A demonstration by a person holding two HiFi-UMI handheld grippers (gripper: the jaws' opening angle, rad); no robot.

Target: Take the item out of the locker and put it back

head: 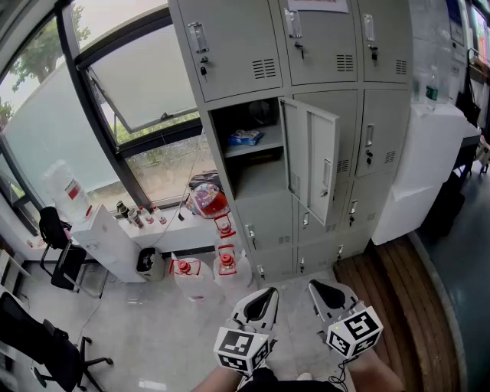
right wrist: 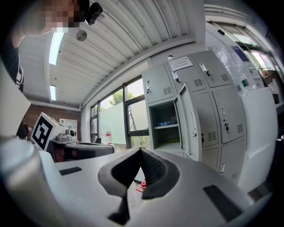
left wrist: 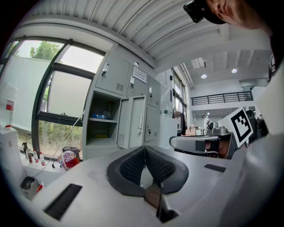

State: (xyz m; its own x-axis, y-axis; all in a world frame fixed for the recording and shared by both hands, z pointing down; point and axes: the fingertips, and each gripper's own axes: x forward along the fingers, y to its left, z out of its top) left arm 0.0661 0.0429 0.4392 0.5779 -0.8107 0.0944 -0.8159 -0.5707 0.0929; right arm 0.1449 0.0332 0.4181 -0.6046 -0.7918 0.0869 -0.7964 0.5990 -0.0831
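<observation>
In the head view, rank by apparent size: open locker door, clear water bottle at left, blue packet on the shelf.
Largest: open locker door.
Then clear water bottle.
Smallest: blue packet, though it lies farther back.

On the upper shelf of the open locker (head: pixel 264 180), the item (head: pixel 245 138) shows blue packaging but is too small to identify. The notice (head: pixel 318 4) on the top door is cut by the upper edge, its print illegible. The office chair (head: pixel 38 348) is cropped at the lower left corner.

My left gripper (head: pixel 264 298) and right gripper (head: pixel 325 292) are pale grey with black ribbed pads (left wrist: pixel 128 166) and black-and-white square-patterned marker cubes (head: pixel 243 348), the metal locker bank (head: pixel 306 46) is light grey, and the crinkled shelf packet (head: pixel 245 138) is blue and white.
</observation>
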